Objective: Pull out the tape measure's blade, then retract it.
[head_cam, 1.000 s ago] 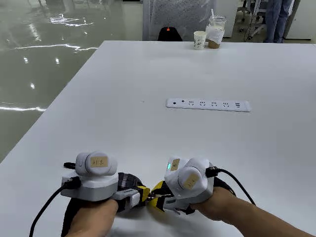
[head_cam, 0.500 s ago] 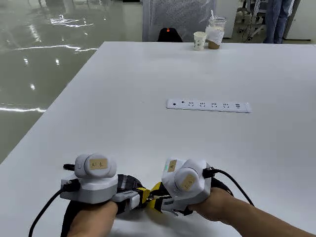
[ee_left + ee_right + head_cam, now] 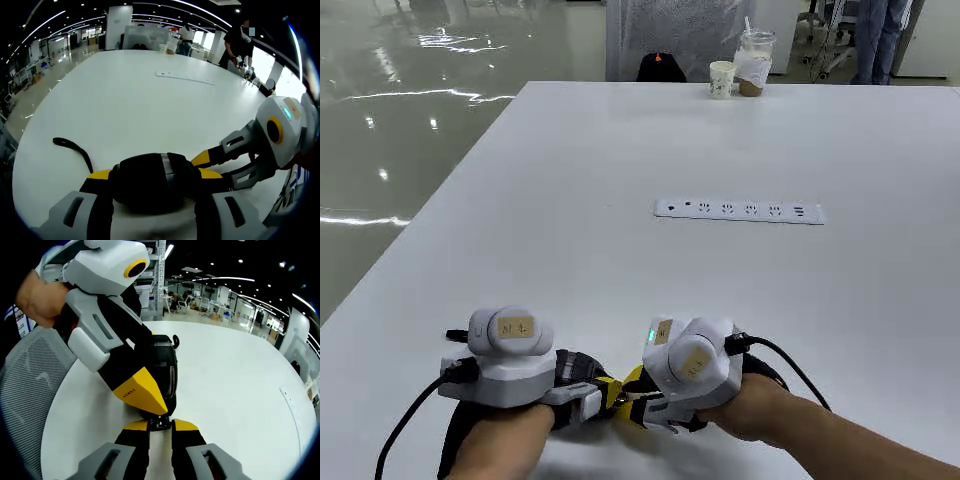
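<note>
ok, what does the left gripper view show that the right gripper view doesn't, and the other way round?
Left gripper view: the right gripper seen from outside, at the right, and people standing beyond the table.

Right gripper view: its own jaws pinched on the blade tip, the left gripper from outside with a hand on it, and a mesh chair back.

Both: the black tape measure clamped in the left jaws, over the white table.

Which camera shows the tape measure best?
The left gripper view: the tape measure sits large and central between its jaws. The right gripper view shows one side behind the left gripper. In the head view it is mostly hidden.
</note>
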Tool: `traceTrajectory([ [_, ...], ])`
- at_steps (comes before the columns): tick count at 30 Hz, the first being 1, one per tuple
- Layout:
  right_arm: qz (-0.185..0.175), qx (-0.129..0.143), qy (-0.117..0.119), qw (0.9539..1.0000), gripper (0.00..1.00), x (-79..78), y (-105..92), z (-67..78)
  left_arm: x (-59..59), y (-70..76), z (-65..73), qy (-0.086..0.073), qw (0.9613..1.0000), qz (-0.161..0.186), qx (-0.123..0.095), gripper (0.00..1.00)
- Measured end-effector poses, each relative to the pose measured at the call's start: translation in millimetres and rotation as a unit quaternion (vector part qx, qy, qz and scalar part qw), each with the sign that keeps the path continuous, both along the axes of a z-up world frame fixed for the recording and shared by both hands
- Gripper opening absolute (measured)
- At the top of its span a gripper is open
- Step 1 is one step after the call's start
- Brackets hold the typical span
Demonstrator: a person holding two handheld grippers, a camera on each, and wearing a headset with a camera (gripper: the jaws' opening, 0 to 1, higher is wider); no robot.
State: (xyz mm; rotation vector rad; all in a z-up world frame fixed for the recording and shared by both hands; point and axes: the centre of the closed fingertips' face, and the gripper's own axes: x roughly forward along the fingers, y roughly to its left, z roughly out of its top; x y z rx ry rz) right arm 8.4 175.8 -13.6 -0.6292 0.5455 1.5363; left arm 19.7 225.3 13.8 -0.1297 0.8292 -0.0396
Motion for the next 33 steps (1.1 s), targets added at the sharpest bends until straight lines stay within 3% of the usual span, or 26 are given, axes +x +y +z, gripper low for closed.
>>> traceTrajectory([
  [15, -0.011, -0.001, 0.001, 0.9999, 0.17, 1.2, -12.6, 6.1, -3.2, -1.1, -0.3, 0.005, 0.9998, -0.015, 0.007, 0.63],
  [33, -0.050, 0.004, 0.002, 0.9987, 0.24, -1.4, -43.1, 18.1, -14.4, -2.5, 10.6, -0.017, 0.9989, -0.041, 0.014, 0.67],
])
